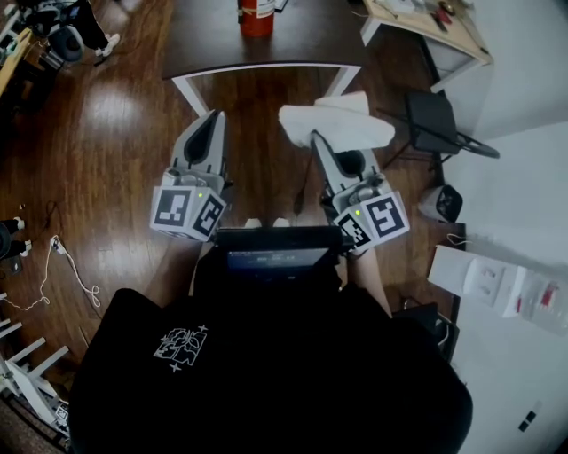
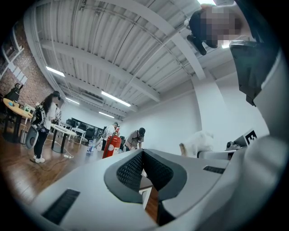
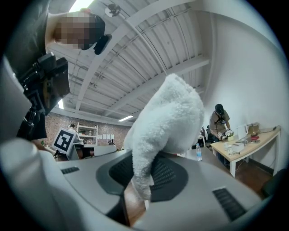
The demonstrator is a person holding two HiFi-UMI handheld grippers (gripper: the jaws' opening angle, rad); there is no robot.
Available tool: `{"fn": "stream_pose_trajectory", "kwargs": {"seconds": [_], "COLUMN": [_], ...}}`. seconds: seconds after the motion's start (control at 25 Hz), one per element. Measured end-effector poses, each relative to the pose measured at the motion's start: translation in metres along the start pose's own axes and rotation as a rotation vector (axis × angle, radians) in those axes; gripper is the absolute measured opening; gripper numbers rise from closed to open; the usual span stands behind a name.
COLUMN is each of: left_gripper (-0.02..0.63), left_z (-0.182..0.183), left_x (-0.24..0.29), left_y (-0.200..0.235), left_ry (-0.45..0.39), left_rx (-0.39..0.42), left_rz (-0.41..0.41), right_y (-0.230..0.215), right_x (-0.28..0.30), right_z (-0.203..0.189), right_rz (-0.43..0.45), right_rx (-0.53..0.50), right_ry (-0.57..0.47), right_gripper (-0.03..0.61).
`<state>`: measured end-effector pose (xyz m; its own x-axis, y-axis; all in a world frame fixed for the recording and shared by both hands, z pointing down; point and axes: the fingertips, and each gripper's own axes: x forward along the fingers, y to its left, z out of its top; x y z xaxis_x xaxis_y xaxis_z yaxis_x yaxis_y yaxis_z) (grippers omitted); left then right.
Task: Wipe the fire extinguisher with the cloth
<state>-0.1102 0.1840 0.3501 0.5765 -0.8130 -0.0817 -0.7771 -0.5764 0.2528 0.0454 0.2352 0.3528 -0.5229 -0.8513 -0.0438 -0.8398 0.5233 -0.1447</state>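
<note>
Fire extinguisher (image 1: pixel 256 18): red, upright on the dark table (image 1: pixel 200 40) at the far edge of the head view, well apart from both grippers. Cloth (image 1: pixel 342 124): white and fluffy, pinched at one end between the jaws of the right gripper (image 1: pixel 315 138), the rest bunched above and beyond the tips. Left gripper (image 1: pixel 215 121): jaws pressed together, nothing between them. Both grippers are side by side over the wooden floor (image 1: pixel 115 133), short of the table.

Dark wood floor (image 1: pixel 106 115), white wall (image 2: pixel 171 122), brick wall (image 3: pixel 93 122), ribbed ceiling (image 2: pixel 113 54), strip lights (image 2: pixel 115 98)
</note>
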Motion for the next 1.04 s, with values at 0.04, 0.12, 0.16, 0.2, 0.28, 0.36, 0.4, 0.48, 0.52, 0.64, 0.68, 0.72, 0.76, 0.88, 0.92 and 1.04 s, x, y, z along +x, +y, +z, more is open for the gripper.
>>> {"fn": "stream_pose_trajectory", "kwargs": {"seconds": [0.04, 0.12, 0.16, 0.2, 0.28, 0.36, 0.4, 0.48, 0.52, 0.64, 0.68, 0.72, 0.76, 0.88, 0.92, 1.04], "left_gripper": [0.0, 0.0, 0.0, 0.0, 0.0, 0.0, 0.0, 0.0, 0.0, 0.0, 0.0, 0.0, 0.0, 0.0, 0.0, 0.0], "left_z": [0.0011, 0.0026, 0.0025, 0.0019, 0.0011, 0.0015, 0.002, 0.0036, 0.0046, 0.0058, 0.0055, 0.0051, 0.0046, 0.0031, 0.0026, 0.0012], "left_x": [0.0004, 0.0007, 0.0005, 0.0001, -0.0005, -0.0008, -0.0008, -0.0004, 0.0, 0.0, -0.0005, -0.0009, -0.001, -0.0001, 0.0003, 0.0011], "left_y": [0.0, -0.0006, -0.001, -0.0011, -0.001, -0.0005, -0.0003, -0.0004, -0.0008, -0.0025, -0.0029, -0.003, -0.0028, -0.0015, -0.0014, -0.0017], "left_ry": [-0.001, -0.005, -0.005, -0.005, -0.005, -0.004, -0.005, -0.009, -0.011, -0.013, -0.012, -0.011, -0.011, -0.01, -0.009, -0.008], "left_rx": [0.0, 0.002, 0.003, 0.004, 0.005, 0.006, 0.006, 0.006, 0.007, 0.008, 0.008, 0.008, 0.008, 0.009, 0.008, 0.006], "left_rz": [-0.001, -0.002, -0.002, -0.002, -0.002, -0.002, -0.001, -0.001, -0.001, -0.004, -0.004, -0.003, -0.003, -0.002, -0.003, -0.006], "right_y": [-0.0002, -0.0005, -0.0005, -0.0005, -0.0008, -0.0001, 0.0005, 0.0012, 0.0012, 0.0009, 0.001, 0.0009, 0.0006, -0.0001, -0.0004, -0.0015], "right_x": [0.0001, 0.0, -0.0001, -0.0004, -0.0008, -0.0002, 0.0002, 0.0008, 0.0009, 0.0007, 0.0005, 0.0004, 0.0004, 0.0008, 0.0007, -0.0002], "right_z": [0.0002, 0.0002, 0.0001, 0.0001, 0.0001, 0.0007, 0.0011, 0.0017, 0.0022, 0.0037, 0.0041, 0.0045, 0.0046, 0.0039, 0.0032, 0.0007], "right_rz": [-0.003, -0.008, -0.008, -0.008, -0.009, -0.007, -0.005, -0.002, -0.001, 0.0, -0.001, -0.001, -0.001, -0.003, -0.004, -0.007], "right_rx": [-0.008, -0.025, -0.028, -0.027, -0.025, -0.029, -0.032, -0.035, -0.035, -0.037, -0.037, -0.037, -0.037, -0.036, -0.035, -0.032], "right_ry": [0.003, 0.012, 0.013, 0.012, 0.007, 0.006, 0.007, 0.01, 0.01, 0.007, 0.006, 0.005, 0.004, 0.001, 0.002, 0.007], "right_gripper": [0.1, 0.1, 0.1, 0.1, 0.1, 0.1, 0.1, 0.1, 0.1, 0.1, 0.1, 0.1, 0.1, 0.1, 0.1, 0.1]}}
